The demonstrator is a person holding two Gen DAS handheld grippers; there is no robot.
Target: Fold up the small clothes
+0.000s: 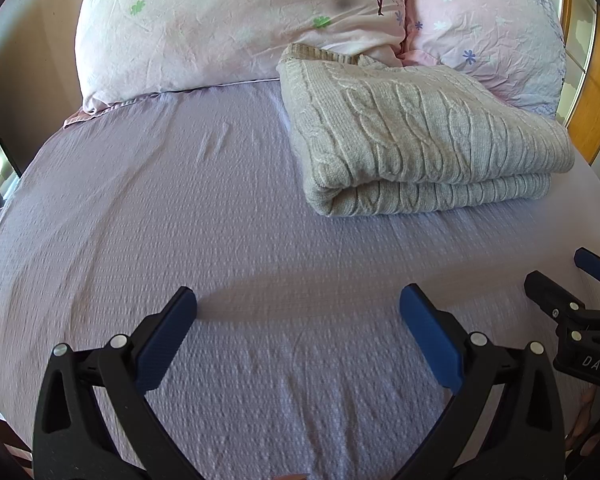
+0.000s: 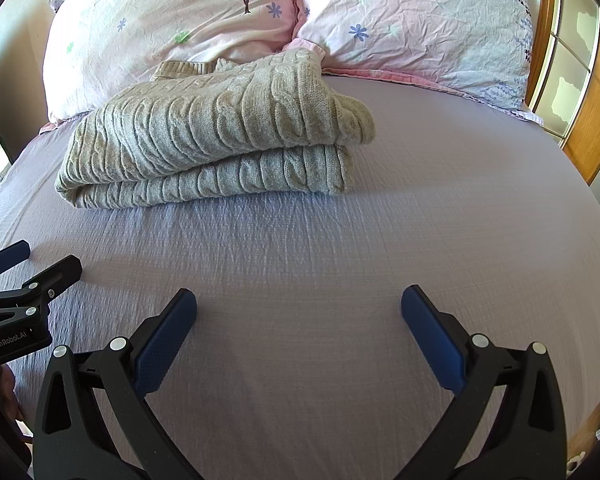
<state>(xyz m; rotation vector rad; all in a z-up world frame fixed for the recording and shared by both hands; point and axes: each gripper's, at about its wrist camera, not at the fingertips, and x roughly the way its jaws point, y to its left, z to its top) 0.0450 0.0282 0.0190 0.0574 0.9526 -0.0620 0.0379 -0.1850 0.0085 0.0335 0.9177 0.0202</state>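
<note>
The left gripper has its two blue-padded fingers spread wide with nothing between them, only lilac bedsheet under and ahead of them. The right gripper stands the same way, fingers parted wide and holding nothing. The two tools sit side by side over the sheet: the right one shows at the right edge of the left wrist view, the left one at the left edge of the right wrist view.

Beyond the fingertips, across a stretch of bare sheet, lies the beige cable-knit sweater, folded into a thick stack of layers. It is ahead and right of the left fingers, ahead and left of the right ones. Its far edge touches two pink flowered pillows, behind which a wooden headboard shows.
</note>
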